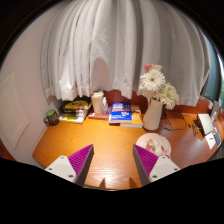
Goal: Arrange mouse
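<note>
Wooden table (100, 145) spreads ahead of the gripper (110, 163), whose fingers (77, 162) stand apart with nothing between them, purple pads facing inward. At about one o'clock, just beyond the right finger, lies a pale rounded object (153, 146), likely the mouse. Past it stands a white vase (152, 113) of pale flowers (155, 84). At twelve o'clock sits a blue book (123, 112), with a mug (99, 102) beside it. White curtains (100, 50) hang behind.

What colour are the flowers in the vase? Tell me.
White, with pale centres; the flowers show in the gripper view, in a pale vase.
</note>
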The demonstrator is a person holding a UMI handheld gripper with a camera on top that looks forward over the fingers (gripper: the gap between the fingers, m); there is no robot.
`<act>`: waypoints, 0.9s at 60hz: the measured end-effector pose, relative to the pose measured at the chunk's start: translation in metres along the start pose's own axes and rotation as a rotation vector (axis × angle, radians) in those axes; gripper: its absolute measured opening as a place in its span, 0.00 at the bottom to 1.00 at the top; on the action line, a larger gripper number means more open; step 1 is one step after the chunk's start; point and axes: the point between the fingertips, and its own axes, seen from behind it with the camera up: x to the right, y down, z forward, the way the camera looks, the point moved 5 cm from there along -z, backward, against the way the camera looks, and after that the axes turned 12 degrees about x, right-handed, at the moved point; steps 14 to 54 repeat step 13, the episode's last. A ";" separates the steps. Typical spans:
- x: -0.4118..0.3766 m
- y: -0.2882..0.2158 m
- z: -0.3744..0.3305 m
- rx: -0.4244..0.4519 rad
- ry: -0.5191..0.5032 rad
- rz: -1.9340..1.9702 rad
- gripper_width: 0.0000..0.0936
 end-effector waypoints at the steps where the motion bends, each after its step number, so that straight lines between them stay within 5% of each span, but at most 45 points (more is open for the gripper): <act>1: -0.004 0.001 -0.002 -0.001 -0.004 0.000 0.83; 54: -0.033 0.012 -0.021 -0.001 -0.003 0.005 0.83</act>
